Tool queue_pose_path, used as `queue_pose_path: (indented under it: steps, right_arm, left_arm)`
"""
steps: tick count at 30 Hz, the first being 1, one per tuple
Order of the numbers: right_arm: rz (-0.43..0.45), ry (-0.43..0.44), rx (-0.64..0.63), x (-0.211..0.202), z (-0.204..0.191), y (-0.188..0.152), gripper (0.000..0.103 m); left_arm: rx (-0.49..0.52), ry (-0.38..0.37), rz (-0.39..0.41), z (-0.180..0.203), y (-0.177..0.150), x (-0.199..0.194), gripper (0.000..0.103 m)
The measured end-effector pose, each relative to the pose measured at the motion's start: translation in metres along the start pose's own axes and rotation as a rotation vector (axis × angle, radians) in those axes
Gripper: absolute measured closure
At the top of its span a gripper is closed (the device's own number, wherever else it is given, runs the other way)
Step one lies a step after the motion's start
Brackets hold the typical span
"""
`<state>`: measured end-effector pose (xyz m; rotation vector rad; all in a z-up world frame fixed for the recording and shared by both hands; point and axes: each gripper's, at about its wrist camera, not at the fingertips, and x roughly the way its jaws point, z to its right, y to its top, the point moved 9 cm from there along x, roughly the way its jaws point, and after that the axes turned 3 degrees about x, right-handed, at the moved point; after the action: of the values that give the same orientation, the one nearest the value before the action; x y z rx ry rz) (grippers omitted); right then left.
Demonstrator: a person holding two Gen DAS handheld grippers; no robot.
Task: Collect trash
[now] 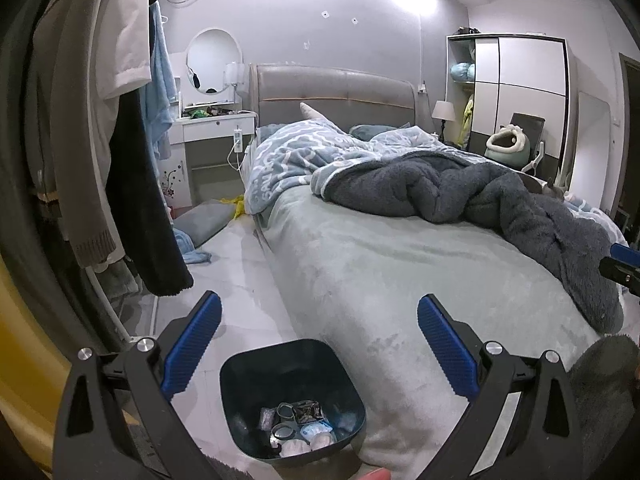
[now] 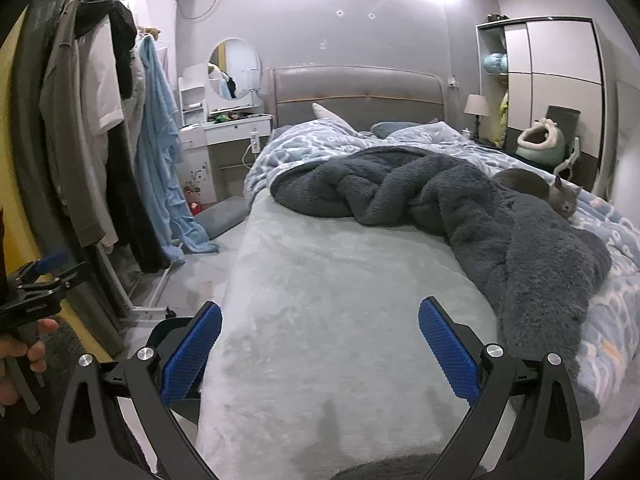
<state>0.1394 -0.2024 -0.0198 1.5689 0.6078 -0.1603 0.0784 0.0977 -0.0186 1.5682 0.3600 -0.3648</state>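
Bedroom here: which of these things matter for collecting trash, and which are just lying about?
For the job:
- dark bin
- wrappers and scraps inside it
- left tool, open
- right tool, open

Just lying about:
- grey blanket
- cat
- hanging clothes
- bedside lamp

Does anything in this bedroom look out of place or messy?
Yes. A grey cat lies on the bed beside a bunched-up dark blanket, easy to miss. A blue towel and a cushion lie on the floor. The trash bin holds scraps; both hand-held grippers are open and empty.
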Motion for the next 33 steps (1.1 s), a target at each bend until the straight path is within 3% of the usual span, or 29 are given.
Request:
queue_pose_path:
  steps: [33]
  right_arm:
    - [0.01,0.018,-0.018,-0.005,-0.006,-0.01,0.003]
  left_arm:
    - [-0.03,0.001,0.002,-0.005,-0.004,-0.002,0.003]
